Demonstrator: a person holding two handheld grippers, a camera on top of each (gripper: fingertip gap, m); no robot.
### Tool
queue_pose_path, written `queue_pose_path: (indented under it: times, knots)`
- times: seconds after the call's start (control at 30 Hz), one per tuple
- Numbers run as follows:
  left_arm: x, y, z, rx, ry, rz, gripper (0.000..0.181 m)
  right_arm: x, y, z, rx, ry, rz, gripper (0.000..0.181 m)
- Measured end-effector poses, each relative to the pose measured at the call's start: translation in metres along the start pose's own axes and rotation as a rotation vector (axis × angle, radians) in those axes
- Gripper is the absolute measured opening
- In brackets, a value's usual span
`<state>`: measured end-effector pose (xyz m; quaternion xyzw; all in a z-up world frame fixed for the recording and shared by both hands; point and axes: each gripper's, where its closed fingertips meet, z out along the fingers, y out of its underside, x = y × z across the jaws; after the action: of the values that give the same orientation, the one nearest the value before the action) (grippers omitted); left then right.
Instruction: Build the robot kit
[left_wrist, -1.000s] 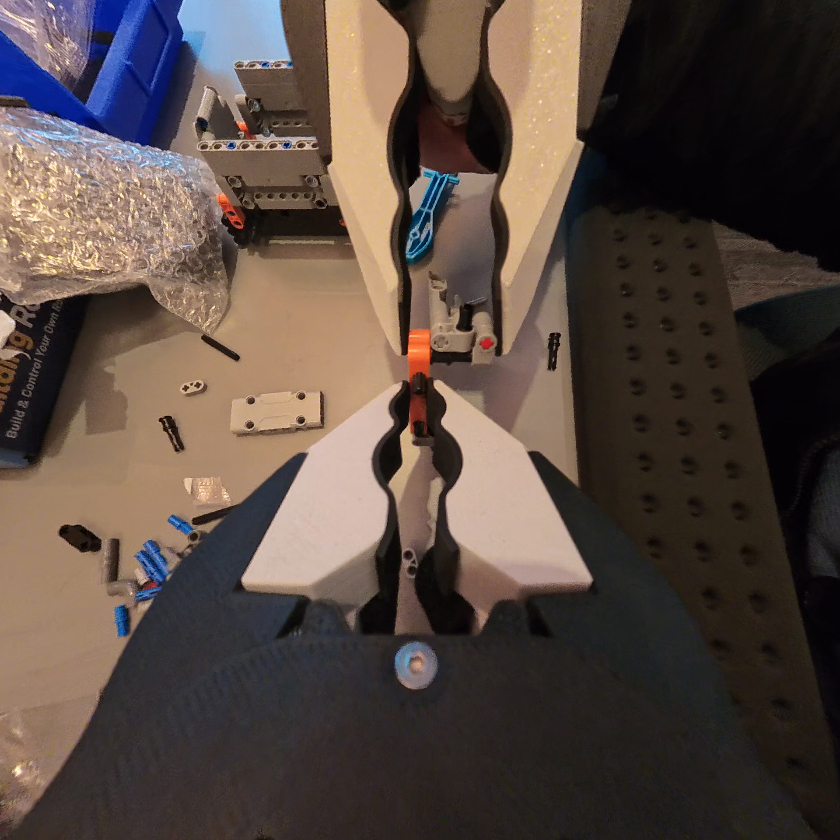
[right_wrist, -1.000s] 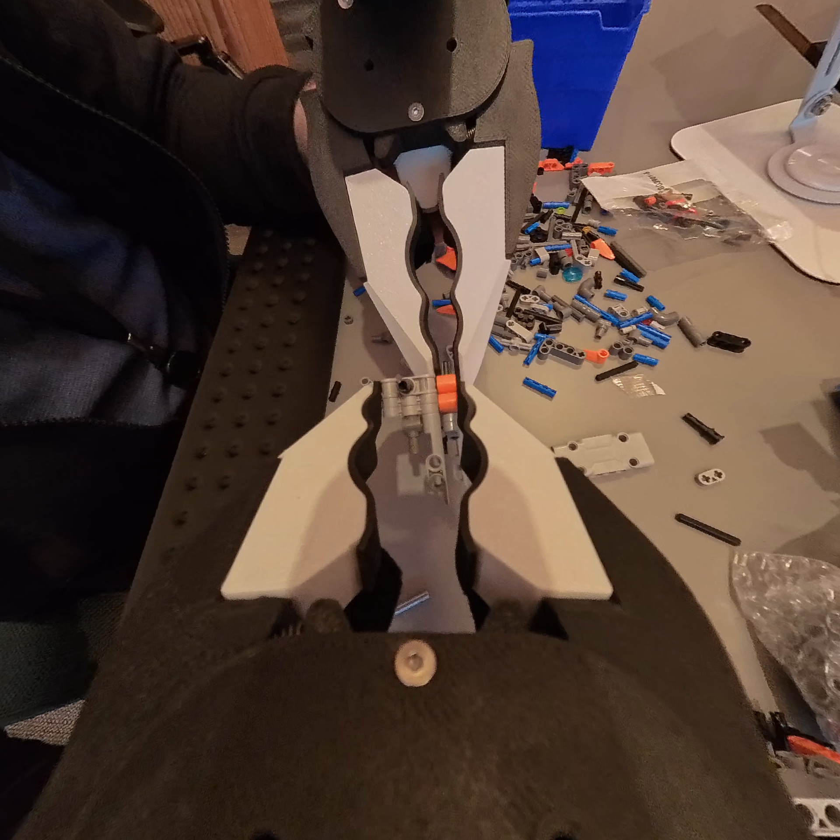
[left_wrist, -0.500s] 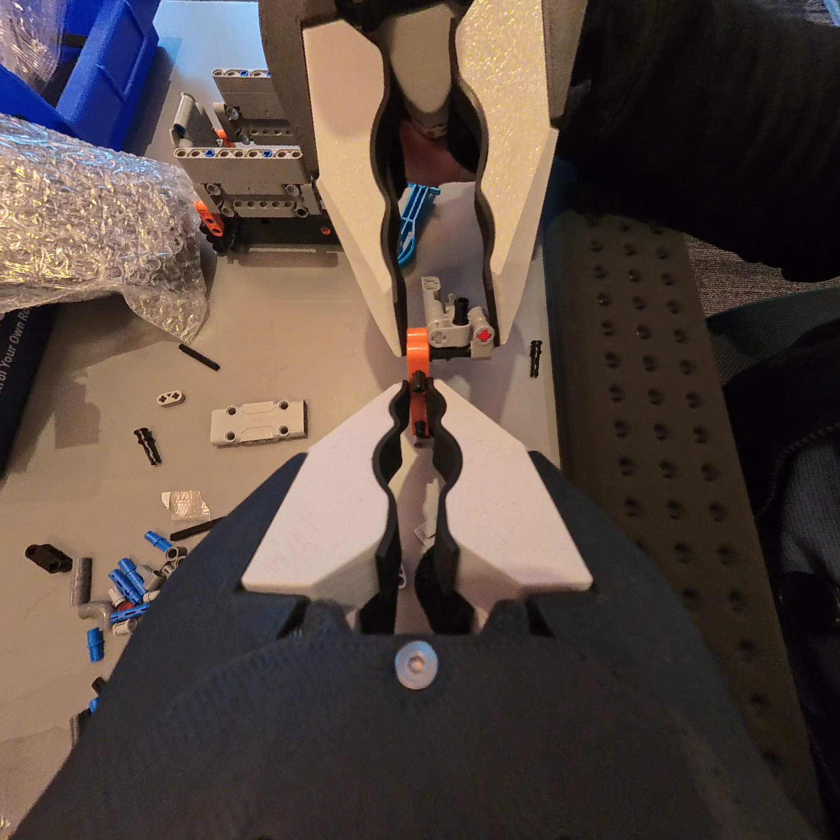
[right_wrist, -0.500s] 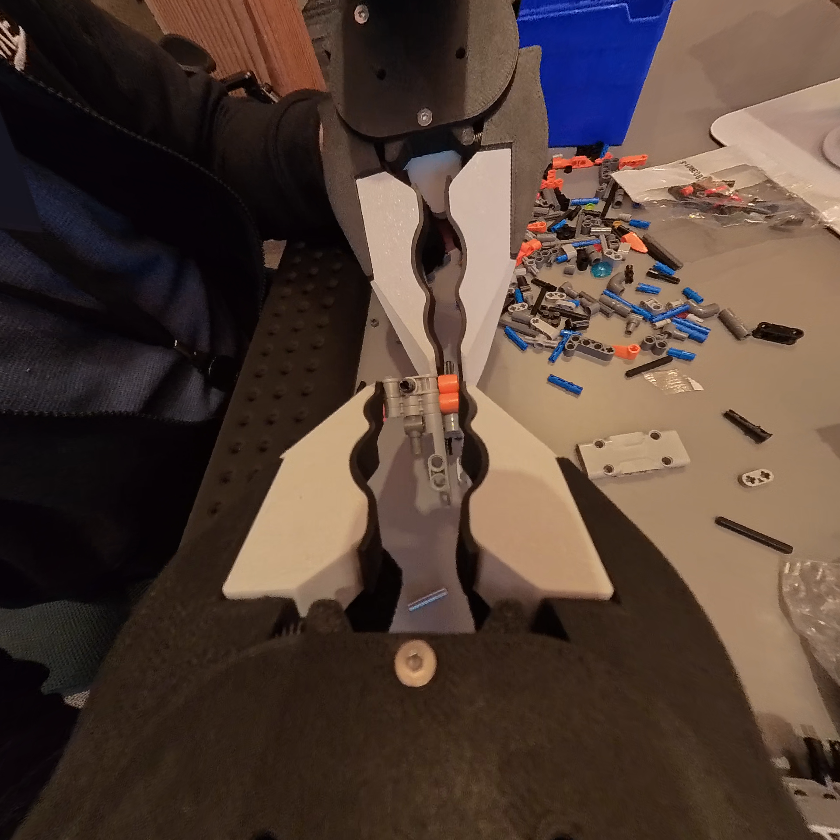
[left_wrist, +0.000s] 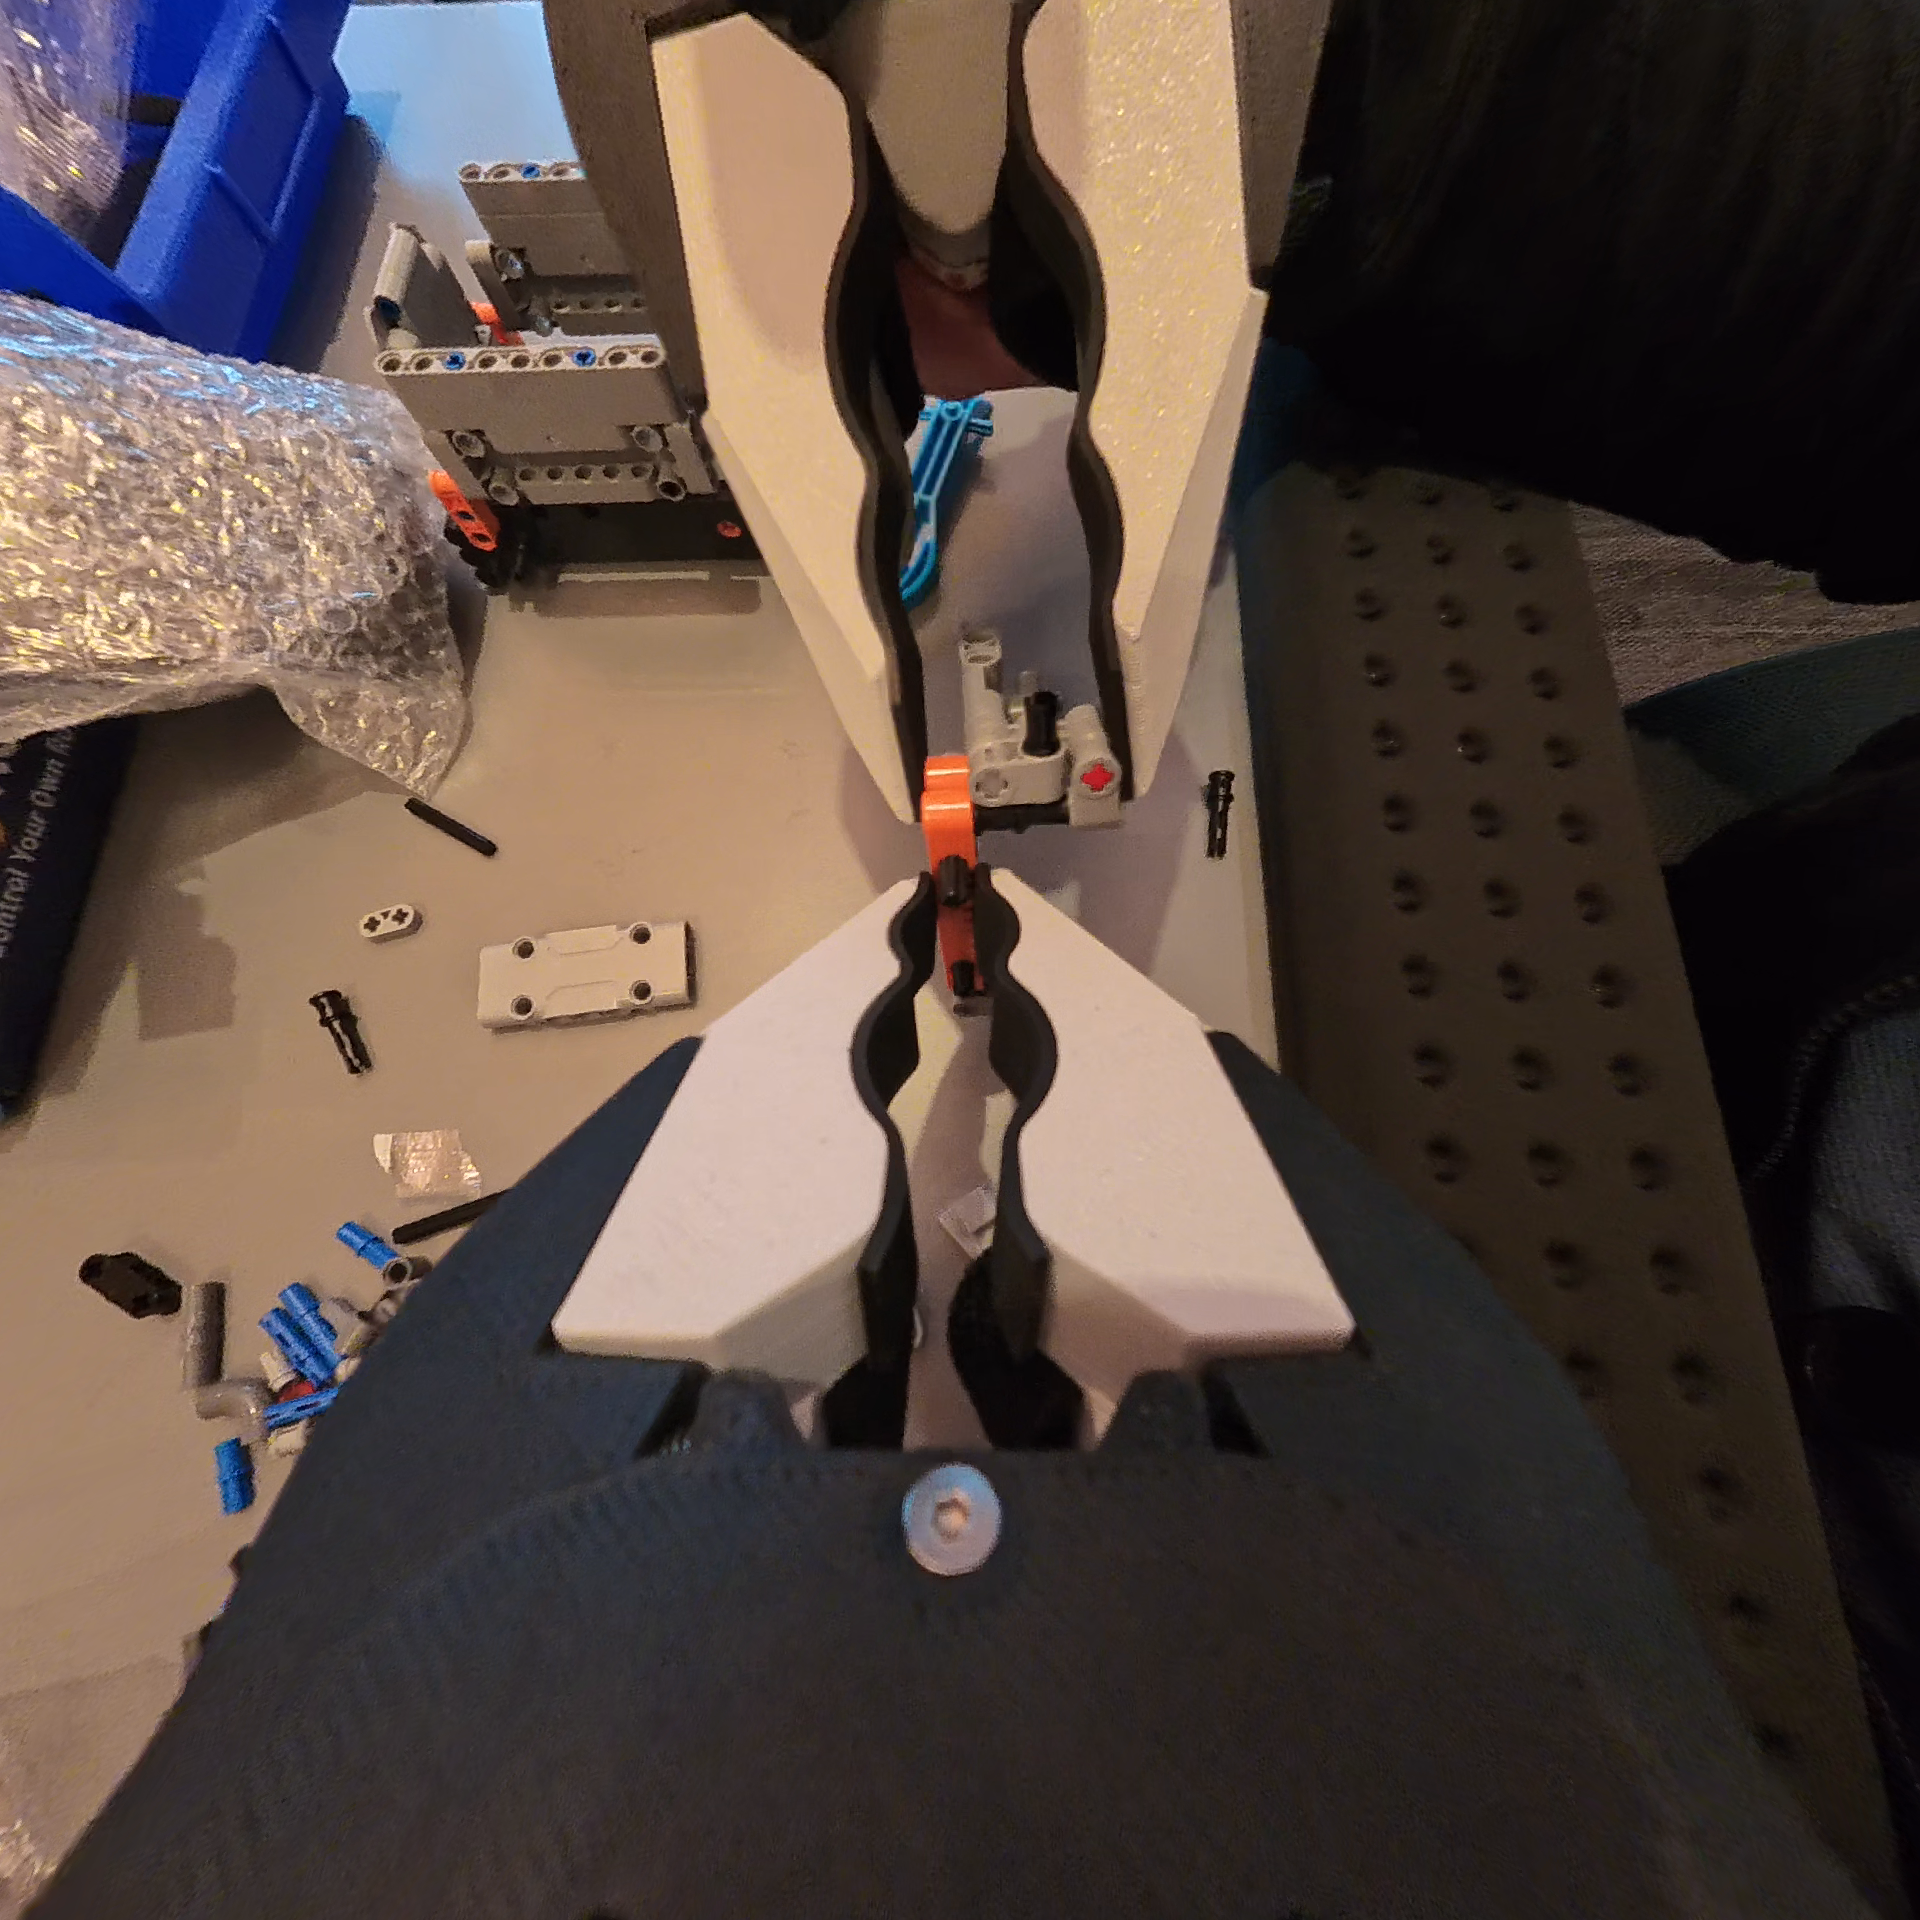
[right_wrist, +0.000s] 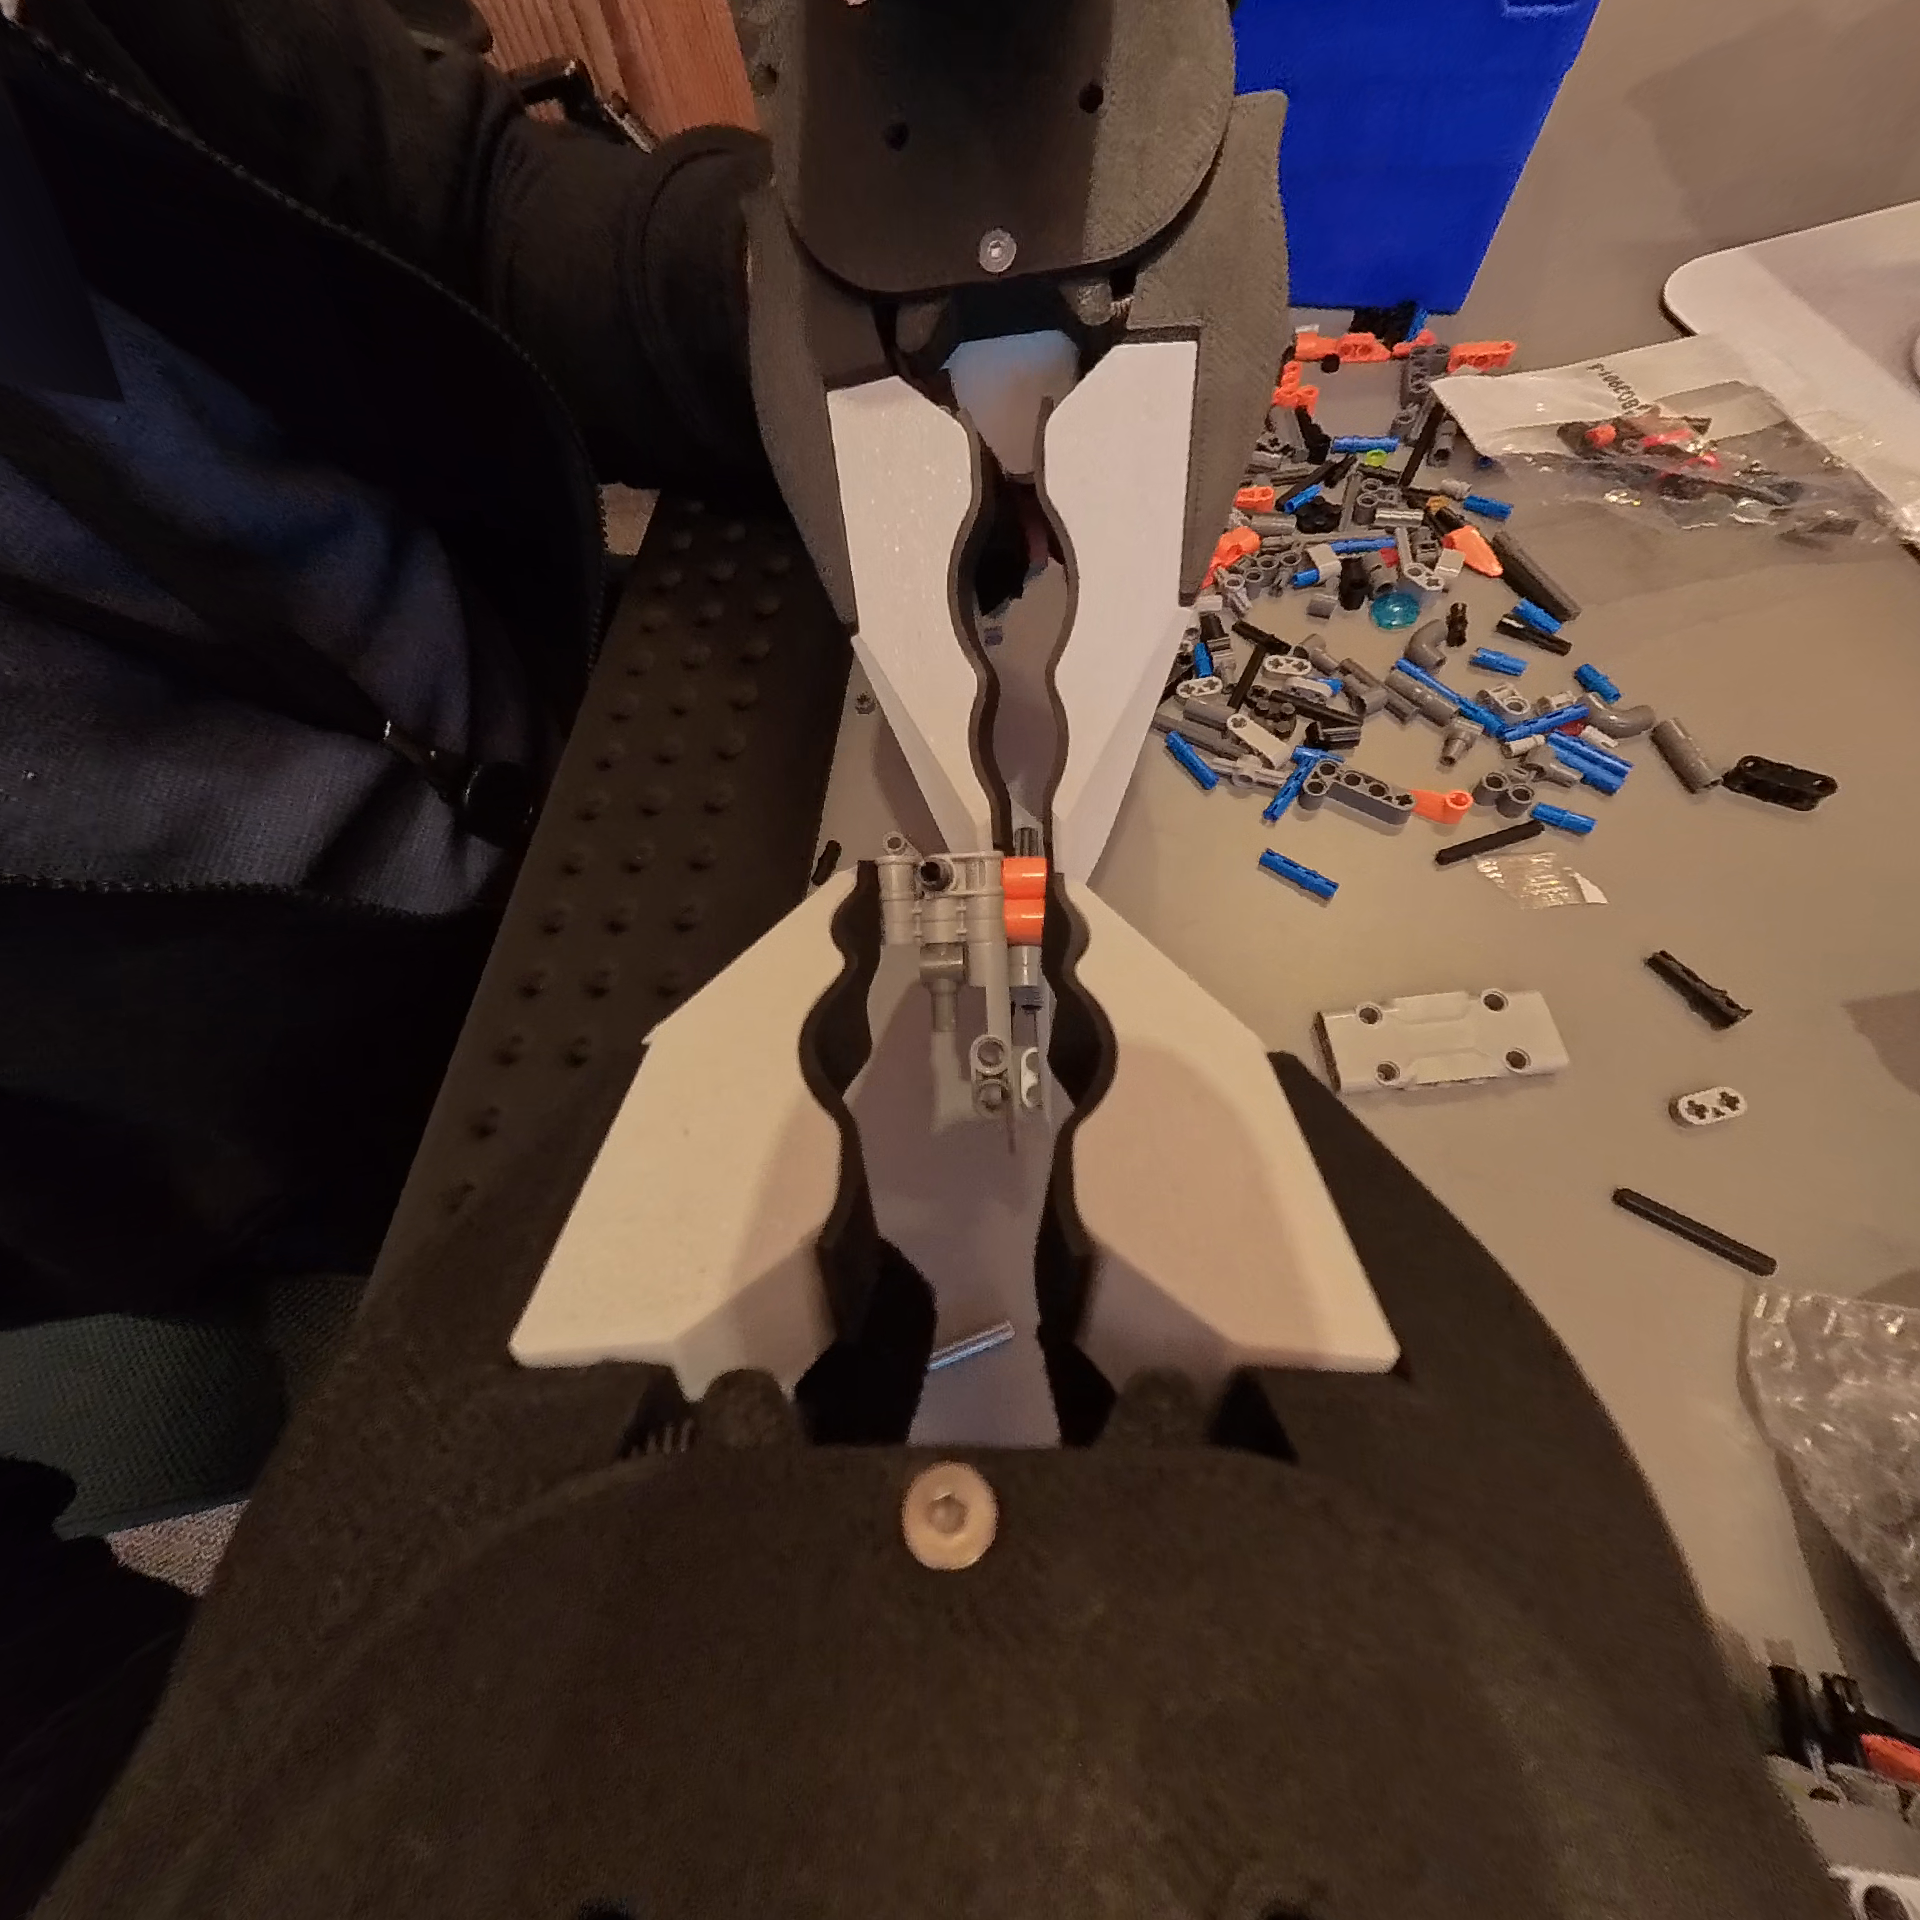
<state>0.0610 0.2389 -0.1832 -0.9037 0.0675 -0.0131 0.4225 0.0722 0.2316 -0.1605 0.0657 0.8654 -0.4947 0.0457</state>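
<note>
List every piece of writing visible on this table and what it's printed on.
Dark blue box at the left edge: white printed words, which I won't quote.
Clear plastic parts bag: short printed code, also not quoted.
No other writing visible.

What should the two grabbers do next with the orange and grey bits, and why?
Probably press them straight together: the left gripper pinches the orange piece, the right gripper holds the grey piece, and the two pieces already meet tip to tip.
</note>
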Motion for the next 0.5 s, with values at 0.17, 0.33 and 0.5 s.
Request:
queue_pose_path:
  times: [0.17, 0.33, 0.5]
  knots:
    - [0.0011, 0.0043, 0.0029, -0.030, -0.001, 0.010, 0.003, 0.0009, 0.0020, 0.0011, 0.003, -0.021, 0.012, 0.029]
    - [-0.0014, 0.0080, 0.0045, -0.048, -0.014, 0.008, 0.003, 0.0034, 0.0059, 0.0059, -0.034, -0.003, -0.008, 0.029]
    - [-0.0078, 0.0086, 0.0033, -0.054, -0.053, 0.011, 0.004, 0.0089, 0.0048, 0.0053, -0.030, 0.002, 0.070, 0.029]
